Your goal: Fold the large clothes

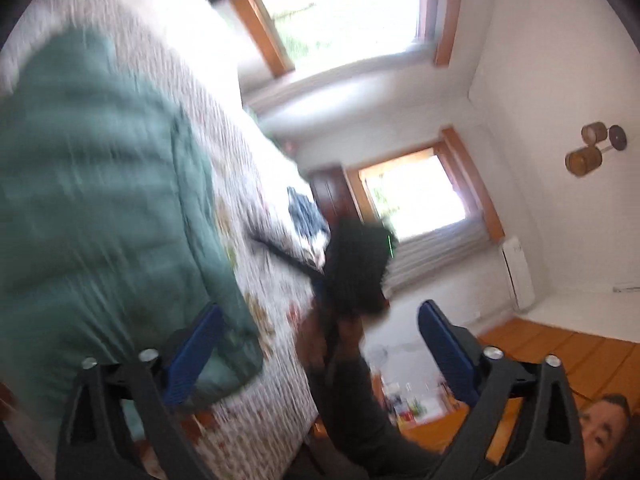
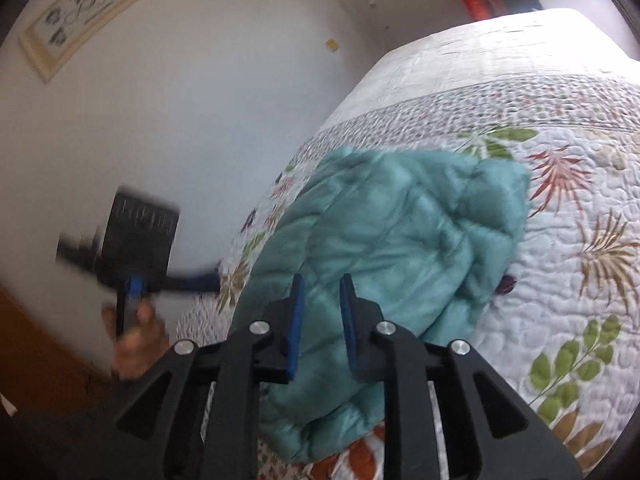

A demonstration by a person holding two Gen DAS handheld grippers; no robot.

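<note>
I see the teal jacket [image 2: 396, 248] lying bunched on the quilt [image 2: 560, 240] of the bed. My left gripper [image 1: 320, 344] has its jaws spread wide with nothing between them, held off the bed's edge beside the jacket. My right gripper [image 2: 322, 320] hovers over the jacket with its blue pads [image 2: 297, 320] a narrow gap apart, clamping nothing.
</note>
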